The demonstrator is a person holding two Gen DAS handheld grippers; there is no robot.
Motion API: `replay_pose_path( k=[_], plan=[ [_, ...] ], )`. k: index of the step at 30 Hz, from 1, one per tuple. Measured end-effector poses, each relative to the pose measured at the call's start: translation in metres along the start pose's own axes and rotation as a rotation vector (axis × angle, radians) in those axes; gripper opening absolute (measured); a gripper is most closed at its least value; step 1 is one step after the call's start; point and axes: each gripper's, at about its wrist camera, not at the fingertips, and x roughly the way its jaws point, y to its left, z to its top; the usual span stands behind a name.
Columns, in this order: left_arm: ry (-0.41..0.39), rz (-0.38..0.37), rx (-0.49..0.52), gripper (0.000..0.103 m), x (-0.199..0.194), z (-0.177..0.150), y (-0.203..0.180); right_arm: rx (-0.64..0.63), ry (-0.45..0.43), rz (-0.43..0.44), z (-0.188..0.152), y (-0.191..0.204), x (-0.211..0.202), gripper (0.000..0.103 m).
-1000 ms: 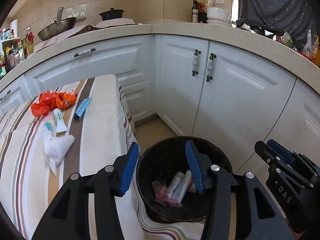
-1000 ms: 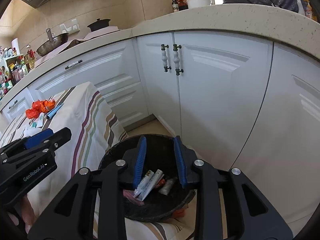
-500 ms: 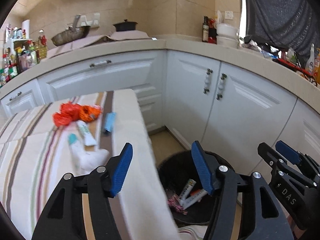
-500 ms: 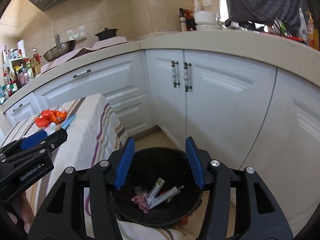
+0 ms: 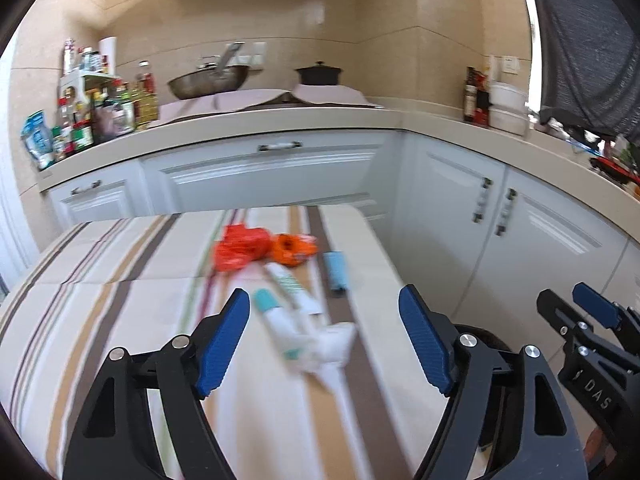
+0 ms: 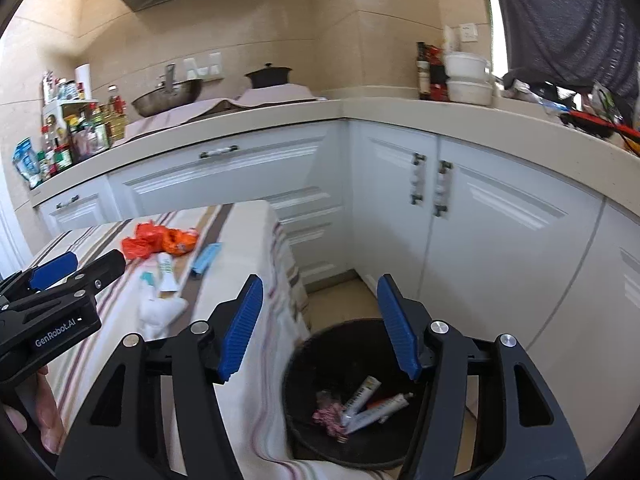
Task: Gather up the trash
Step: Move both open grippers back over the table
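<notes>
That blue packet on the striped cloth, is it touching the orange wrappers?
Apart. In the right wrist view, bare striped cloth shows between the blue packet and the orange wrappers.

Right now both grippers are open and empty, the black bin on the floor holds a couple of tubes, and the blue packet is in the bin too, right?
Not quite: the blue packet lies on the striped tablecloth, beside the orange wrappers, as the right wrist view shows. The rest stands: left gripper and right gripper are open and empty, and the black bin holds tubes.

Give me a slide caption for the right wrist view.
Open right gripper above the bin holding tubes; wrappers wait on the table.
</notes>
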Motion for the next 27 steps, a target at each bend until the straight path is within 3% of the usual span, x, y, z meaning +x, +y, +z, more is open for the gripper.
replay_pose_path(
  k=[10,27],
  plan=[
    [0.013,0.120,-0.073,0.076,-0.001,-0.004,0.069,-0.083,0.017,0.073,0.006,0.064,0.018,0.060],
    [0.061,0.214,-0.156,0.076,0.011,-0.016,0.139,-0.183,0.140,0.157,-0.001,0.141,0.063,0.060]
  ],
)
